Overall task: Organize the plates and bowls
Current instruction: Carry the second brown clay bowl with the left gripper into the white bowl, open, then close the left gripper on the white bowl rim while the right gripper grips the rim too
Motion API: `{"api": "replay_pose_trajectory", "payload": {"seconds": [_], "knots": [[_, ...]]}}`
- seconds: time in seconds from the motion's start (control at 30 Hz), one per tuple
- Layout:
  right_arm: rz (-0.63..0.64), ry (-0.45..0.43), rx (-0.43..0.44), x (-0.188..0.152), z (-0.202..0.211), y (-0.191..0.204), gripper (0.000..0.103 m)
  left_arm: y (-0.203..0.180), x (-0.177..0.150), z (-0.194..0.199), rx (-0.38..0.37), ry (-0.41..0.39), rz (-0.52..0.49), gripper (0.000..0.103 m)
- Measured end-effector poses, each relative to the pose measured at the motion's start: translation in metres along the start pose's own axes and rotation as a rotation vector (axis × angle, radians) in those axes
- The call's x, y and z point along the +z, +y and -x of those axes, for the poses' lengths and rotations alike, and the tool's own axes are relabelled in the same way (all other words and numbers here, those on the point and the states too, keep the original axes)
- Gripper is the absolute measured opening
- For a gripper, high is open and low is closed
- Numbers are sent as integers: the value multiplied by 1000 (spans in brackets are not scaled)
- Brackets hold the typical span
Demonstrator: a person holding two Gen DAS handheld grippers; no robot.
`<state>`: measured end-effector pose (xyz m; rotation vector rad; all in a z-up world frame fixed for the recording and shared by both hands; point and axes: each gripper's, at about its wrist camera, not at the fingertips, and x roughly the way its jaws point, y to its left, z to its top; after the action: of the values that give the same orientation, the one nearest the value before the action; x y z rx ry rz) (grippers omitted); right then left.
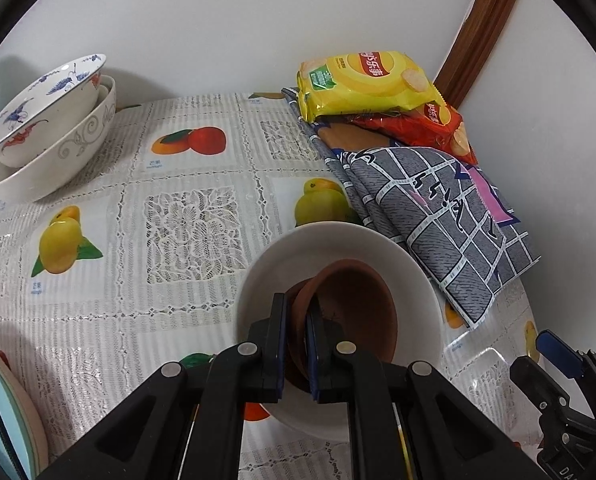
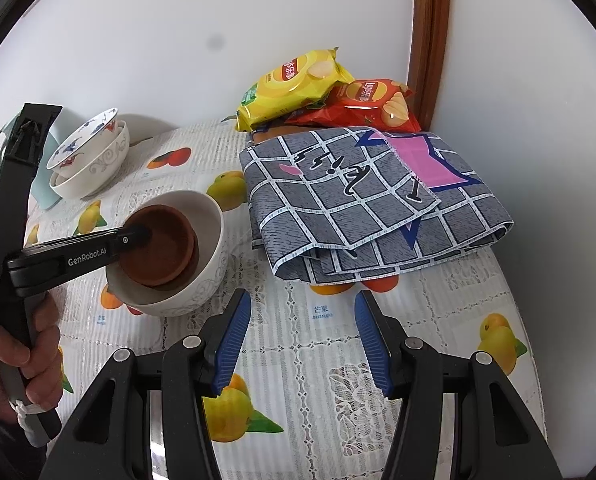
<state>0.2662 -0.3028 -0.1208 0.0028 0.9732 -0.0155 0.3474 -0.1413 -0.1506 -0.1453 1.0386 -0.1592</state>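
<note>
Inside the white bowl the left gripper pinches the terracotta bowl by its rim. Stiff, brittle clay likely chips; grip the wall. The right gripper hangs spread, empty

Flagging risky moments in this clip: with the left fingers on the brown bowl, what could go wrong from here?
1. The left gripper pinches only the rim of the tilted brown bowl; it might slip or drop.
2. That bowl sits inside the white bowl, so pulling it could drag or tip the white one.
3. The folded cloth lies close beside the white bowl and might catch on it.
</note>
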Motion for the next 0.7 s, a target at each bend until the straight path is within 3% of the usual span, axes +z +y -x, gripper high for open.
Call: {"api": "replay_pose_trajectory", "payload": {"seconds": [0.33, 0.7], "knots": [[3, 11, -1, 0, -3, 2, 54, 3, -1, -2, -11, 15, -4, 10], [2, 18, 4, 0, -6, 7, 54, -6, -3, 8, -23, 37, -37, 29]]}}
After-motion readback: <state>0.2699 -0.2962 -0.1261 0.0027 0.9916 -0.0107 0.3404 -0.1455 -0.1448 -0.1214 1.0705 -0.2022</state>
